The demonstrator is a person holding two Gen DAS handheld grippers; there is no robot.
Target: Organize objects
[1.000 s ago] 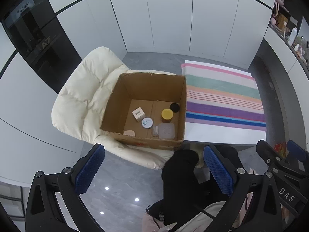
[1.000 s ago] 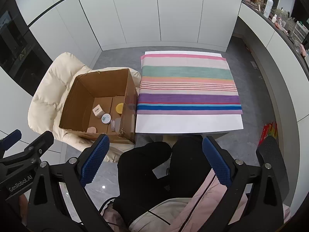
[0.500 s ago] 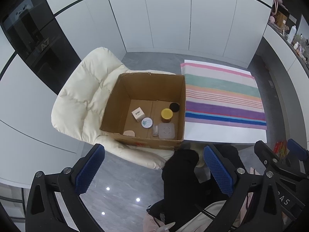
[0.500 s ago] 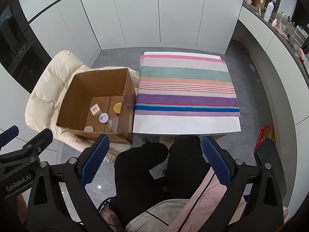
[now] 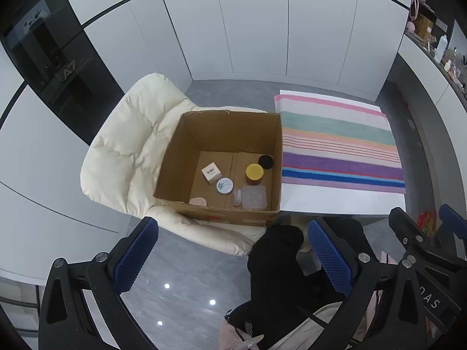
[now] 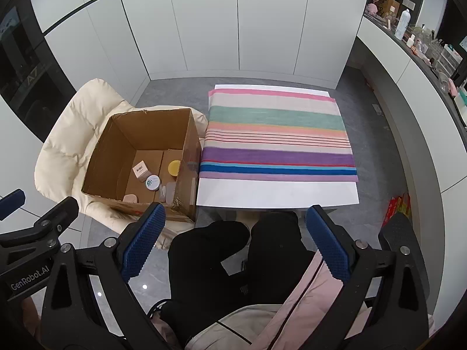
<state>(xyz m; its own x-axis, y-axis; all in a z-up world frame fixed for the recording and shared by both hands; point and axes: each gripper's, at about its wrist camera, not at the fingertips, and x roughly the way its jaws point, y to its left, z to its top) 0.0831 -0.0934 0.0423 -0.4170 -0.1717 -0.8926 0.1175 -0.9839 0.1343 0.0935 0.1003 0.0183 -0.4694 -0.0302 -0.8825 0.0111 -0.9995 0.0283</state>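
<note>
An open cardboard box (image 5: 186, 134) (image 6: 102, 145) rests on a cream padded chair (image 5: 125, 148) (image 6: 67, 134). Inside lie a small white carton (image 5: 210, 172) (image 6: 139, 170), a round white tin (image 5: 224, 185) (image 6: 153, 182), a yellow-lidded jar (image 5: 254, 173) (image 6: 174, 167), a black lid (image 5: 265, 162), a clear plastic container (image 5: 253, 197) and a pink piece (image 5: 198, 201) (image 6: 130, 198). Beside the box stands a table with a striped cloth (image 5: 338, 143) (image 6: 277, 134). My left gripper (image 5: 232, 258) and right gripper (image 6: 235, 242) are both open and empty, held high above the person's knees.
The person's black trouser legs (image 6: 233, 262) and pink jacket (image 6: 294, 306) fill the foreground. White cabinets line the back wall. A dark built-in unit (image 5: 55, 64) stands left. A counter with bottles (image 6: 408, 32) runs along the right. Grey floor lies around the table.
Both views have drifted slightly; the box and table sit a little differently in frame. Nothing in the box has moved, and both grippers stay open.
</note>
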